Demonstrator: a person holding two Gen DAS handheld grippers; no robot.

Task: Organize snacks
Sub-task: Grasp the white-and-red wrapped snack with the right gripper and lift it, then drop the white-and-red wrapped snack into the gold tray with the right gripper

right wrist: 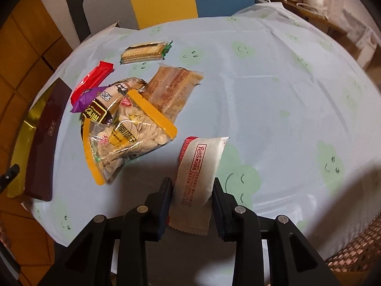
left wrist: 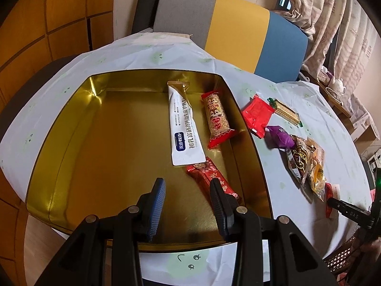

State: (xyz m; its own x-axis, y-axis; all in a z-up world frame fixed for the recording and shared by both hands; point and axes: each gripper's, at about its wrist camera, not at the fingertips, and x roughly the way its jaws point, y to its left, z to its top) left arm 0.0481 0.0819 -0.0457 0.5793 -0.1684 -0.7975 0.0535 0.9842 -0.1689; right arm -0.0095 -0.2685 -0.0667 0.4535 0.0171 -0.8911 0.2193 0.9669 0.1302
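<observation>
An open gold tin (left wrist: 71, 124) sits on the pale tablecloth. In it lie a long white sachet (left wrist: 183, 124), a red peanut bar (left wrist: 216, 119) and a dark red snack (left wrist: 204, 171). My left gripper (left wrist: 187, 182) hangs open above the tin's near part, with nothing between its fingers. My right gripper (right wrist: 192, 181) is shut on a white packet (right wrist: 200, 166) with red print, lifted just off the cloth. To its left lies a pile: a pumpkin seed bag (right wrist: 123, 138), a brown cake pack (right wrist: 173, 88), a wafer pack (right wrist: 142, 52), a red packet (right wrist: 92, 81) and a purple one (right wrist: 83, 100).
The tin's dark brown side (right wrist: 45, 143) faces the pile at the left of the right wrist view. A chair (left wrist: 238, 28) striped grey, yellow and blue stands behind the table. Curtains (left wrist: 333, 23) hang at the far right. The cloth right of the pile is bare.
</observation>
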